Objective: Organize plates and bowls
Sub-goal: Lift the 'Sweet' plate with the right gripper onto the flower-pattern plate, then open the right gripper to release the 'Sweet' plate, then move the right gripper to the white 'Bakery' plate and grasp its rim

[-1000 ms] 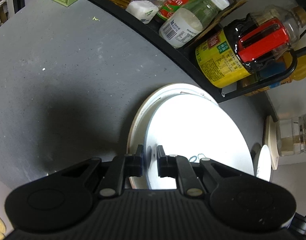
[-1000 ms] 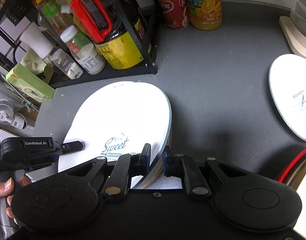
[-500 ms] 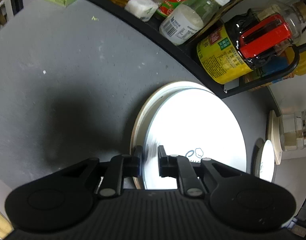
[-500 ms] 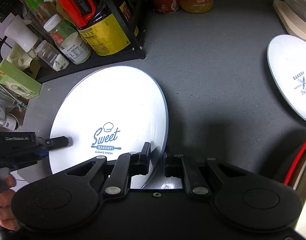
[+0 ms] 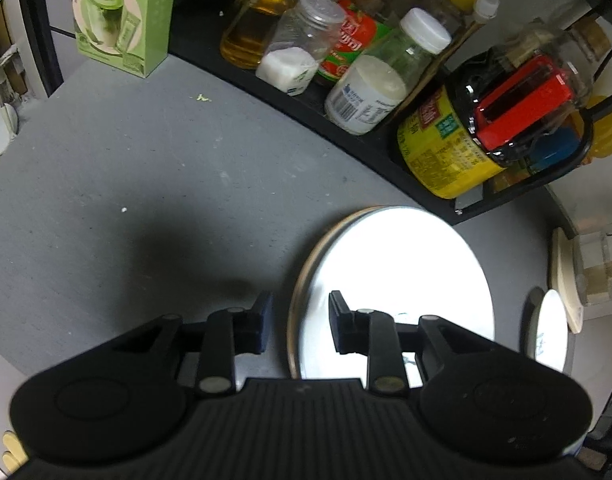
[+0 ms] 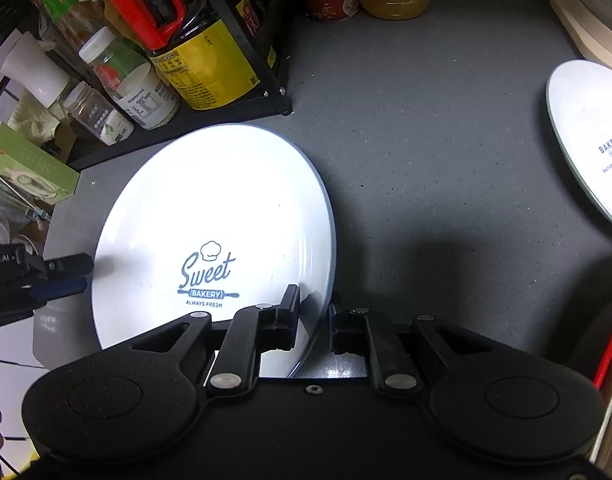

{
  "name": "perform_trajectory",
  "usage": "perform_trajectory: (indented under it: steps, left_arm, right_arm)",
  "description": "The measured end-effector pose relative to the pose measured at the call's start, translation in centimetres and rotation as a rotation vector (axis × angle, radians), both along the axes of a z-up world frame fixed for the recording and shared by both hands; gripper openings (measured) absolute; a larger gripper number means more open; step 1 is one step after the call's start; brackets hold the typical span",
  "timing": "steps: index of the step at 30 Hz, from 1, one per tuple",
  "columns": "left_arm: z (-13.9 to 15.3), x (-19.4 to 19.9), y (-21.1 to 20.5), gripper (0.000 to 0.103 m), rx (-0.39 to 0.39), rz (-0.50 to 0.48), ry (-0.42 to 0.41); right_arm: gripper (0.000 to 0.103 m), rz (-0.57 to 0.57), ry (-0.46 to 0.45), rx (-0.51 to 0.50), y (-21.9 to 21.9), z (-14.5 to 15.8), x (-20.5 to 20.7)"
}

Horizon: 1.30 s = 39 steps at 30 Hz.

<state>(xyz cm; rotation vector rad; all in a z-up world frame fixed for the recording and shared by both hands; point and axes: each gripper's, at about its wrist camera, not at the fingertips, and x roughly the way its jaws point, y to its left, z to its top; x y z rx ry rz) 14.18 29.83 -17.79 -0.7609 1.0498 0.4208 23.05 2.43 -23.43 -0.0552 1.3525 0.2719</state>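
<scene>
Here, at the left edge of the "Sweet Bakery" plate (image 6: 210, 208), lying on the grey countertop (image 6: 426, 152), the left gripper (image 5: 298, 320) is seen with its jaws opening, astride the rim without pressing it. At the plate's right edge, the rim is pinched by the right gripper (image 6: 312, 314). Farther right, a second plate (image 6: 590, 136) is set well apart.

Sweet Bakery plate (image 5: 406, 264): glare whites out its face in the left wrist view; print unreadable. Near rim hidden under the left gripper (image 5: 300, 322) body. Second plate (image 6: 590, 140) cut off by the right frame edge, lettering partly lost. Glass container (image 5: 600, 264) blurred, contents indeterminate. Rack bottle labels too small to read.
</scene>
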Motion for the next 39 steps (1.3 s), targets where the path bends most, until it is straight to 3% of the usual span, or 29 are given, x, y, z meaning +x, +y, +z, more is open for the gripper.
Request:
perform_trajectory:
  steps: [5, 9, 16, 18, 21, 24, 26, 29, 34, 36, 39]
  left_arm:
    - [-1.1, 0.3, 0.0, 0.027, -0.005, -0.004, 0.013]
    - [-2.0, 0.4, 0.2, 0.028, -0.032, 0.008, 0.002]
    - [-2.3, 0.6, 0.2, 0.028, -0.024, -0.007, -0.01]
    - [-2.2, 0.9, 0.1, 0.028, -0.012, -0.005, 0.0]
    - [-1.5, 1.3, -0.1, 0.028, 0.007, 0.013, 0.022]
    - [-0.4, 1.6, -0.5, 0.028, 0.003, 0.021, -0.008]
    - [0.5, 2.3, -1.2, 0.037, 0.036, 0.017, 0.0]
    - [1.7, 3.2, -2.4, 0.047, 0.06, 0.01, -0.021]
    - [3.4, 5.7, -5.4, 0.061, 0.112, -0.043, -0.036]
    - [3.9, 7.0, -6.7, 0.064, 0.127, -0.054, -0.048]
    - [4.5, 8.7, -8.3, 0.066, 0.118, -0.06, -0.059]
  right_arm:
    - [0.016, 0.002, 0.004, -0.005, 0.1, -0.2, 0.1]
    - [0.028, -0.002, 0.01, -0.028, 0.4, -0.7, 0.2]
    - [0.036, -0.012, 0.025, -0.028, 0.8, -0.1, 0.2]
    - [0.054, -0.007, 0.014, -0.007, 0.9, 0.8, 0.3]
    - [0.071, 0.005, -0.016, -0.003, 1.1, 2.3, 0.7]
    - [0.08, 0.031, -0.047, 0.01, 1.2, 3.9, 1.4]
    - [0.082, 0.038, -0.063, 0.027, 0.9, 5.0, 1.9]
    - [0.093, 0.026, -0.095, 0.04, -0.2, 6.6, 2.9]
    - [0.094, -0.009, -0.129, 0.061, -3.0, 9.0, 4.7]
    - [0.1, -0.014, -0.143, 0.061, -4.0, 9.7, 5.1]
    - [0.1, -0.021, -0.158, 0.05, -5.4, 10.5, 5.7]
